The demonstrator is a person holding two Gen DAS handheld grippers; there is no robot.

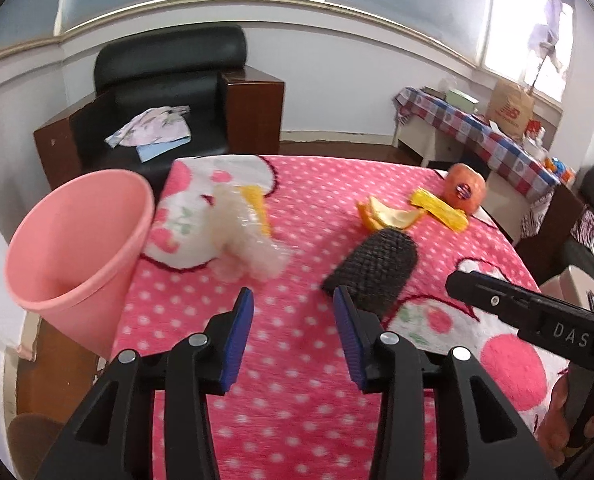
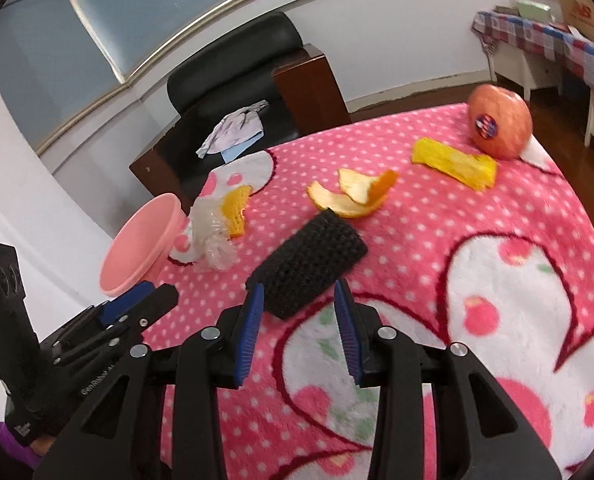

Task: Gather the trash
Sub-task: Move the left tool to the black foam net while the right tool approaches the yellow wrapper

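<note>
A pink bin point(image 1: 73, 248) stands at the table's left edge; it also shows in the right wrist view point(image 2: 141, 244). Trash lies on the pink dotted cloth point(image 1: 297, 380): a white and yellow foam net point(image 1: 245, 236), a black foam net point(image 1: 373, 268), orange peel point(image 1: 389, 216) and a yellow wrapper point(image 1: 441, 206). My left gripper point(image 1: 293, 300) is open above the cloth, the white net just beyond it. My right gripper point(image 2: 299, 292) is open, with the near end of the black net point(image 2: 309, 264) between its fingertips.
An orange fruit with a sticker point(image 2: 499, 126) sits at the far right corner. A black armchair point(image 1: 169, 96) with cloths on it stands behind the table. A side table with a checked cloth point(image 1: 477, 128) is at the right.
</note>
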